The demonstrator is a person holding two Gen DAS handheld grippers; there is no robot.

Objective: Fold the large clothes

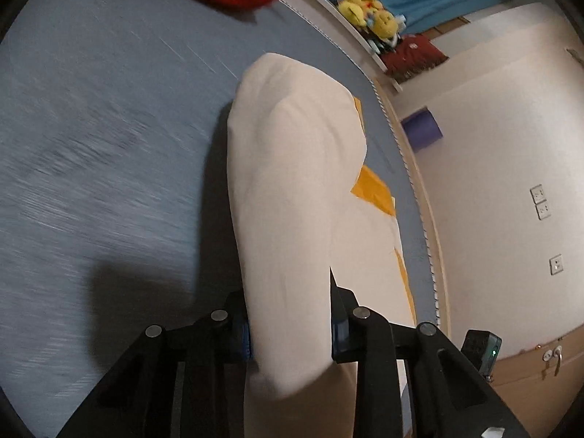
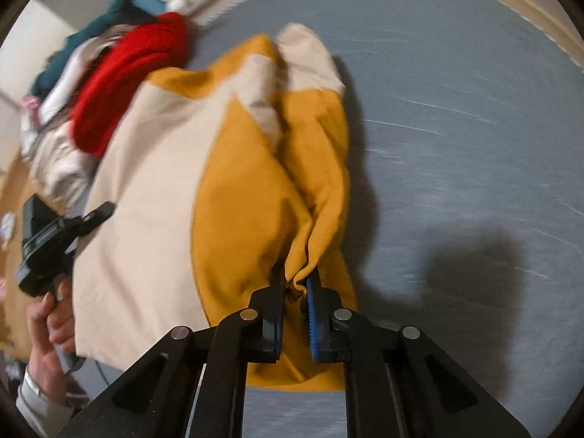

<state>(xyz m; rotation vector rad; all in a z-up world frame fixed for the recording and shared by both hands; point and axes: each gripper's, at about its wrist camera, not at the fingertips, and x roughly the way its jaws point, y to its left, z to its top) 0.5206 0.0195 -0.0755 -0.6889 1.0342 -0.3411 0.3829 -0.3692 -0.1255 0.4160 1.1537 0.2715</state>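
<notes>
A large cream and mustard-yellow garment [image 2: 153, 197] lies across a blue-grey bed surface [image 2: 456, 116]. In the right wrist view my right gripper [image 2: 296, 292] is shut on a bunched mustard fold of it. My left gripper [image 2: 54, 241] shows at the far left of that view, held by a hand at the garment's cream edge. In the left wrist view my left gripper [image 1: 290, 325] holds a thick cream fold of the garment [image 1: 292, 182] between its jaws, lifted above the bed [image 1: 102, 127]. The fold hides the fingertips.
A red garment [image 2: 124, 84] and a pile of other clothes [image 2: 54, 138] lie at the bed's far end. Yellow plush toys [image 1: 368, 11] sit on a shelf beside a white wall [image 1: 511, 146]. The bed's piped edge [image 1: 412, 182] runs along the right.
</notes>
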